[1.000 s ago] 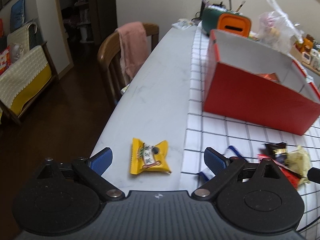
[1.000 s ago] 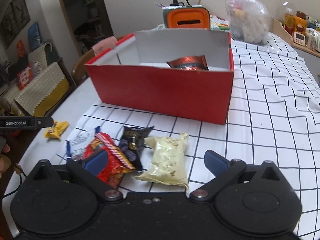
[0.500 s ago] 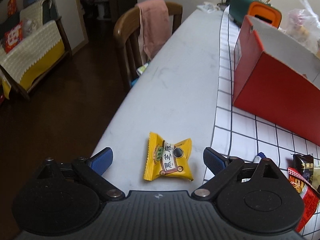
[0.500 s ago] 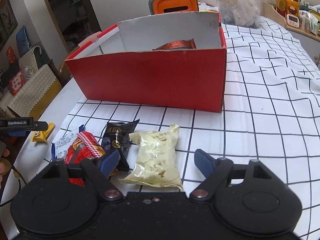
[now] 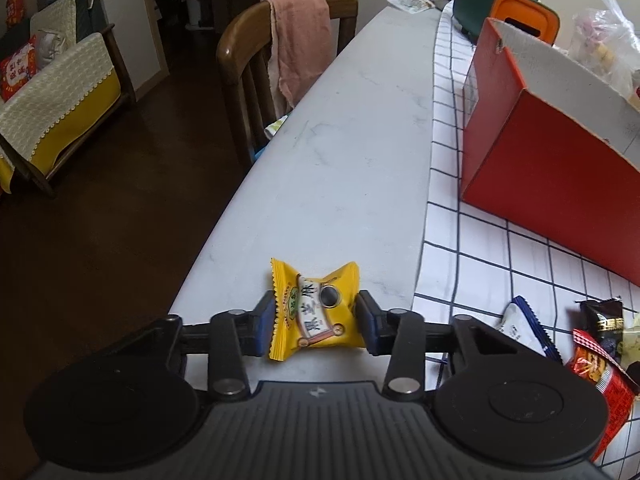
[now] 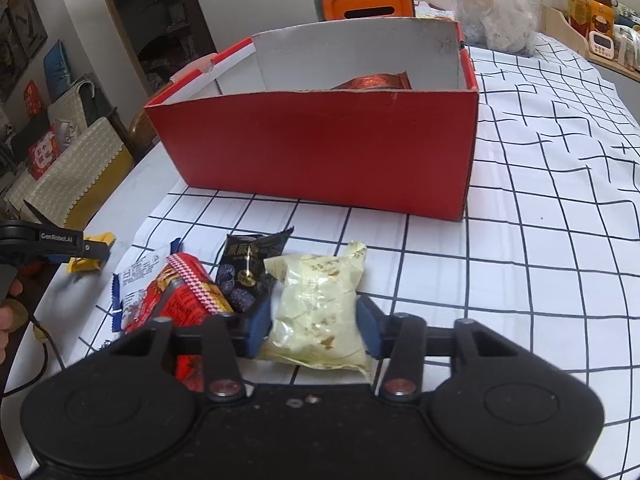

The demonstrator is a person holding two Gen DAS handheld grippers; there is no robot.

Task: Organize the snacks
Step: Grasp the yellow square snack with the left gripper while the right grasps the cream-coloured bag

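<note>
Left gripper (image 5: 316,322): jaws closed in on the small yellow crinkle-edged snack packet (image 5: 314,310), one blue pad against each side. Packet lies on the bare marble-look tabletop (image 5: 344,152), near its left edge, just off the hem of the white black-grid tablecloth (image 5: 472,276). Its long axis runs away from the camera, along the fingers.

Right gripper (image 6: 316,326): jaws pinched on the pale cream foil snack pouch (image 6: 318,308), pads pressing its two long sides; pouch axis also runs fore-and-aft, toward the open red cardboard box (image 6: 320,148).

Key relation: box stands straight ahead of the right gripper, well apart from the pouch, open top above the near wall. From the left gripper it lies ahead and to the right. Right is judged the nearer. Either packet would need to clear the near wall.

Beside the pouch, touching: black plum-print packet (image 6: 248,270), red checked-stripe packet (image 6: 184,300), white-and-blue wrapper (image 6: 134,284).

Hard to tell: whether either packet is off the surface. Box contents mostly hidden by the wall; only a red foil packet top (image 6: 376,82) shows. Pouch's near end sits under the gripper body.
</note>
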